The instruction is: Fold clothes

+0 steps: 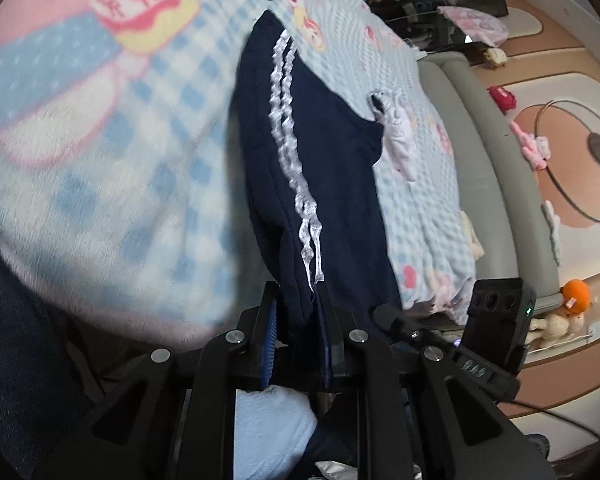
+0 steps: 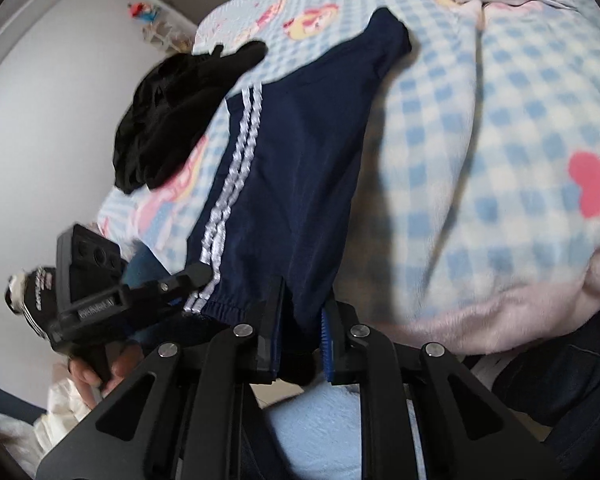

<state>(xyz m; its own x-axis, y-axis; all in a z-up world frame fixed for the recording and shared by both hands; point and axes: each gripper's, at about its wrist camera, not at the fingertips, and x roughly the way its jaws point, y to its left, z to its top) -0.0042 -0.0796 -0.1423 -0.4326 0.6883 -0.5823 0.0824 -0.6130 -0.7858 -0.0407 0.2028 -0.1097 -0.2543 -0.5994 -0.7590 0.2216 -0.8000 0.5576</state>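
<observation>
Navy track pants (image 1: 320, 168) with two white side stripes lie stretched across the blue checked blanket (image 1: 120, 128) on the bed. My left gripper (image 1: 298, 312) is shut on the pants' near end beside the stripes. In the right wrist view the same pants (image 2: 300, 168) run away from me, and my right gripper (image 2: 304, 320) is shut on their elastic waistband edge. The left gripper (image 2: 140, 292) also shows at the left of the right wrist view, held by a hand.
A black garment (image 2: 172, 112) lies on the blanket (image 2: 480, 140) left of the pants. A white and lilac garment (image 1: 396, 136) lies to the right. A grey bed frame edge (image 1: 472, 160), toys and a patterned floor are beyond.
</observation>
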